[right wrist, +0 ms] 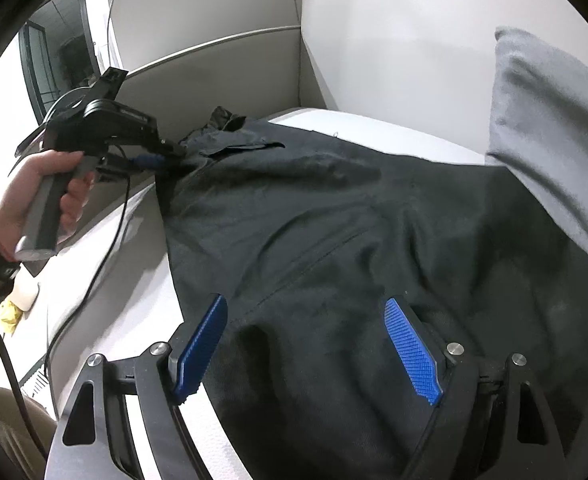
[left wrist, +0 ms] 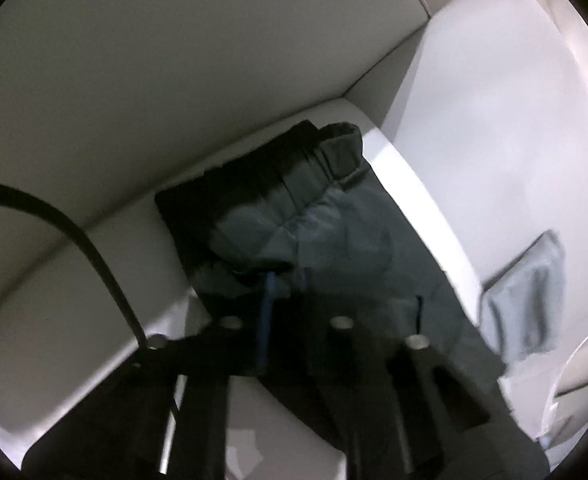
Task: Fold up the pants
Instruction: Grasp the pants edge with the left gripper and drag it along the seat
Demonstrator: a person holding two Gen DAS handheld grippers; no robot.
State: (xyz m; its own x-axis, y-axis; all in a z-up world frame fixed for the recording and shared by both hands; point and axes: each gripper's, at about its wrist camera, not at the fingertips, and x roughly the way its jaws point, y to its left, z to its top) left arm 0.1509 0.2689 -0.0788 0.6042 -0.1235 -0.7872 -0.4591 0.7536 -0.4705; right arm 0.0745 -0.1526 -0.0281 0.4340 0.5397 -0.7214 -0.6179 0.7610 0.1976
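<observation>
Dark pants [right wrist: 334, 240] lie spread on a white surface [right wrist: 374, 132]. In the left wrist view the pants [left wrist: 314, 224] show a cuffed end bunched toward the back. My left gripper [right wrist: 166, 158] is shut on the far edge of the pants and lifts it a little; in its own view the left gripper [left wrist: 272, 280] has its blue pads pressed together on dark cloth. My right gripper [right wrist: 310, 340] is open, its blue pads [right wrist: 410, 348] wide apart just above the near part of the pants, holding nothing.
A grey pillow [right wrist: 550, 136] lies at the right, on the edge of the pants; it shows in the left wrist view [left wrist: 526, 300] too. Beige upholstered panels [right wrist: 234, 76] wall the back and left. A black cable [right wrist: 106, 256] trails over the surface at left.
</observation>
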